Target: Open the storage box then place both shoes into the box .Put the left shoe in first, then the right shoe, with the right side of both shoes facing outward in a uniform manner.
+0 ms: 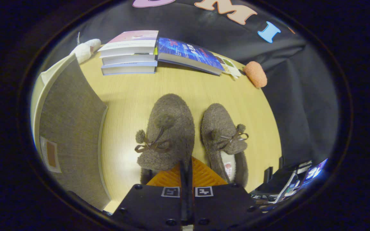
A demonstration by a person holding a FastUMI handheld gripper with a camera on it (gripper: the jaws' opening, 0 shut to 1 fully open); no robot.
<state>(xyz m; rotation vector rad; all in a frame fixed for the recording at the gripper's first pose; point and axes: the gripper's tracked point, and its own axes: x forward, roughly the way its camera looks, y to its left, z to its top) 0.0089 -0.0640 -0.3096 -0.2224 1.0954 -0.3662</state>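
Tongs, pressed together over the left shoe's heel (nothing held), should part before gripping its collar.

Fuzzy fleece shoes on smooth matt wood table, woven-cloth box.

I am counting two shoes, four books, one storage box, one orange sponge.

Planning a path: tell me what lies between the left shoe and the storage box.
In the gripper view, only bare wooden table separates the left shoe from the storage box. The gripper, fingers together, sits over that shoe's heel.
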